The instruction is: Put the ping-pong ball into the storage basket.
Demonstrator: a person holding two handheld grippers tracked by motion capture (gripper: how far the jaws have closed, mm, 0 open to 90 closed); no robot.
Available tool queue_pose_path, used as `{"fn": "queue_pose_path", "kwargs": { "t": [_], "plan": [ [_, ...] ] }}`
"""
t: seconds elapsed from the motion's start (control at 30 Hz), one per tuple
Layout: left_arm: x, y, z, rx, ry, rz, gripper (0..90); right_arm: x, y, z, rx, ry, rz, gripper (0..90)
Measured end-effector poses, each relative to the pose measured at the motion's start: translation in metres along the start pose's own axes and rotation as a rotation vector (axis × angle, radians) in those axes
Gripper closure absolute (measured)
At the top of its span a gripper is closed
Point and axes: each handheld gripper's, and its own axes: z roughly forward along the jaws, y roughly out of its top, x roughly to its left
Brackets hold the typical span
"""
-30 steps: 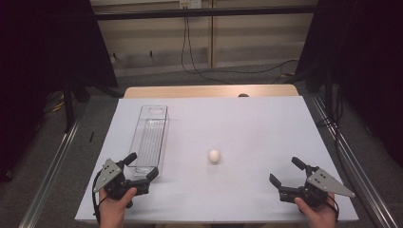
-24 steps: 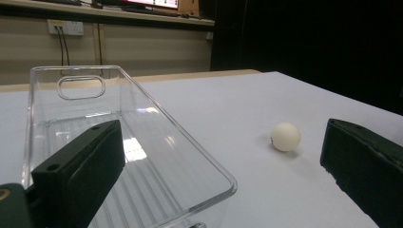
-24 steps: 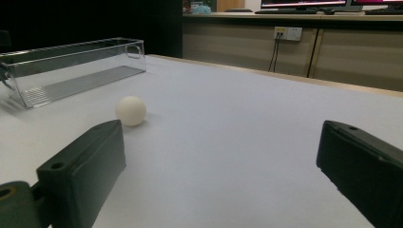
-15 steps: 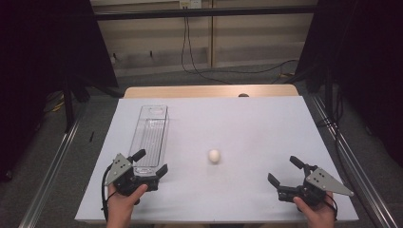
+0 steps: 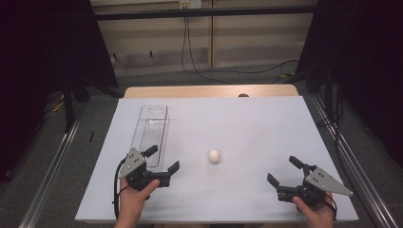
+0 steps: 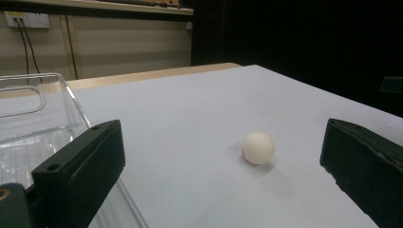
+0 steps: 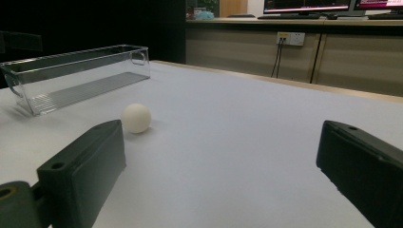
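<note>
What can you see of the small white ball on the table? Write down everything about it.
The ball is small, round and off-white, with a smooth matte surface like a table-tennis ball. It rests on the white table, near the middle of its near half, touching nothing else. The clear plastic bin lies apart from it, toward the left side. It sits between the open left tool and the open right tool, nearer the left one, and neither touches it. A faint shadow lies under it.

White table [image 5: 247, 123] in middle. Wooden edge [image 5: 209, 91] along far side of table. Grey floor [image 5: 228, 78] around table. Black cables [image 5: 187, 42] hang down wall behind table. White wall socket [image 7: 290, 38] on wall behind table. Metal rails [image 5: 52, 166] beside table.
</note>
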Motion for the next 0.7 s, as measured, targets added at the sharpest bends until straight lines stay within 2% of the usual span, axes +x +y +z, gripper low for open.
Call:
{"fn": "queue_pose_path", "kwargs": {
  "t": [0.13, 0.23, 0.27, 0.47, 0.6, 0.7],
  "plan": [
    [-0.003, 0.002, 0.005, 0.010, -0.009, 0.015, 1.3, 0.000, 0.000, 0.000, -0.002, -0.002, -0.002, 2.0],
    [-0.006, 0.002, 0.008, 0.012, -0.008, 0.010, 1.3, 0.000, 0.000, 0.000, 0.000, 0.001, 0.002, 2.1],
    [-0.006, 0.002, 0.009, 0.027, -0.017, 0.027, 1.3, 0.000, 0.000, 0.000, -0.003, 0.000, 0.005, 2.1],
    [-0.011, 0.003, 0.016, 0.027, -0.024, 0.018, 1.3, 0.000, 0.000, 0.000, -0.001, 0.008, 0.003, 2.1],
    [-0.015, 0.002, 0.022, 0.053, -0.039, 0.043, 1.3, 0.000, 0.000, 0.001, -0.004, 0.001, 0.005, 2.1],
    [-0.018, 0.004, 0.026, 0.048, -0.042, 0.040, 1.4, 0.001, 0.001, 0.001, -0.011, -0.001, 0.004, 2.1]
  ]
}}
